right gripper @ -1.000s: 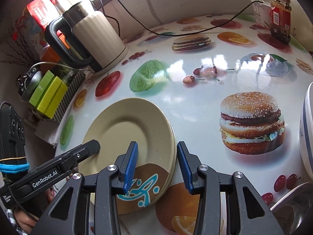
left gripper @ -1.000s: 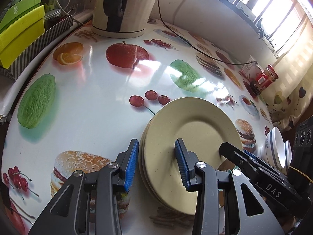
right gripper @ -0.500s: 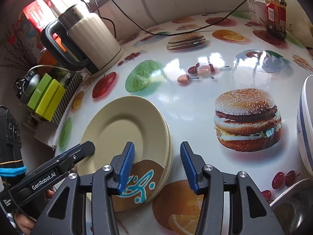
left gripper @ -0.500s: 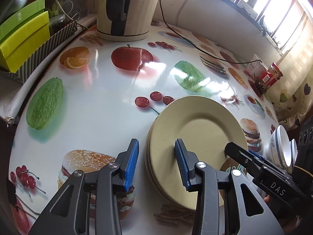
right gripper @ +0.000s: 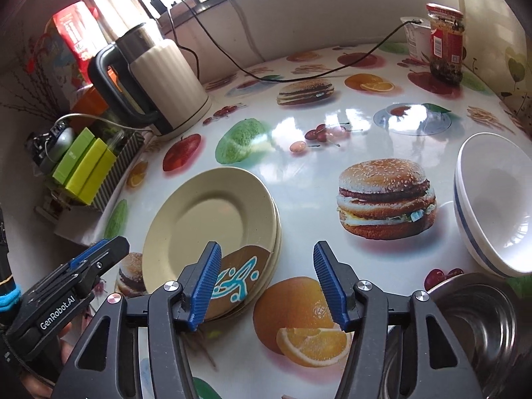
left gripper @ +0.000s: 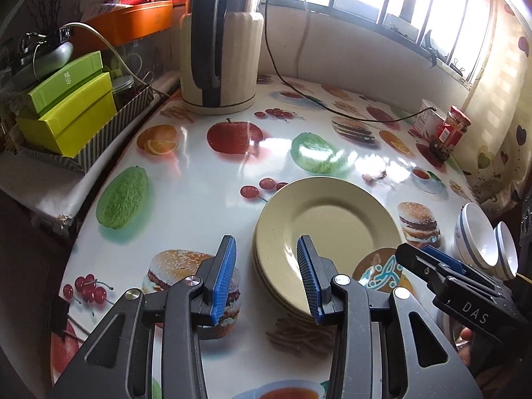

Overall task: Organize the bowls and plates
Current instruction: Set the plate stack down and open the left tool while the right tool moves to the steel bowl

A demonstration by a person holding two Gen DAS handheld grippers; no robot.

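Plates [left gripper: 327, 229], round, matte and cream-coloured with fine speckles, are being kept in a neat stack on the glossy table [left gripper: 199, 193], whose white cloth is printed with burgers, apples, cherries and oranges. Left of the stack, lime-green boxes [left gripper: 66, 106] are being held in a striped tray, and a ribbed cream kettle [left gripper: 221, 50] with a dark handle is being lit from the window behind. The left gripper [left gripper: 266, 279] is being held with its ridged blue pads apart above the stack's near rim, nothing pinched; compared with a second ago it has been drawn back and upward, and more of the room is being shown. The right gripper [right gripper: 266, 286] is being opened, its jaws wider than before, with only the printed orange beneath them. Further right, white bowls [right gripper: 495, 209] with blue bands are being left nested on their sides beside a steel bowl [right gripper: 475, 329].
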